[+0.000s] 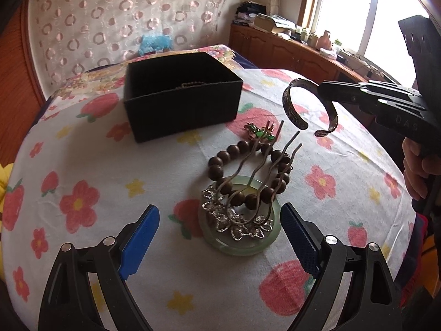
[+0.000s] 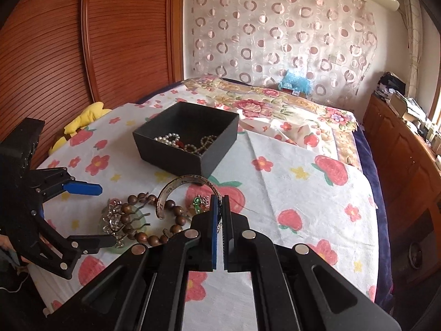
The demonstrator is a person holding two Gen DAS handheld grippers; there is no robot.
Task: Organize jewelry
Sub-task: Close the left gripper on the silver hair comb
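Right hand-held gripper (image 2: 219, 215): pinching the cuff bangle (image 1: 308, 107) by a thin edge, holding it in the air right of the black box (image 1: 182, 96).
Slip risk: bangle could be twisting loose and dropping short of the box.
Left hand-held gripper (image 1: 220, 237): spreading wide over the hair comb (image 1: 248, 190), beads and jade ring (image 1: 242, 245).
Snag risk: comb tines are lying through the bead bracelet (image 1: 248, 171), so lifting one may be dragging the others.

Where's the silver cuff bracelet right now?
The cuff bracelet hangs in the air, pinched by the right gripper, right of the black box and above the wooden bead bracelet.
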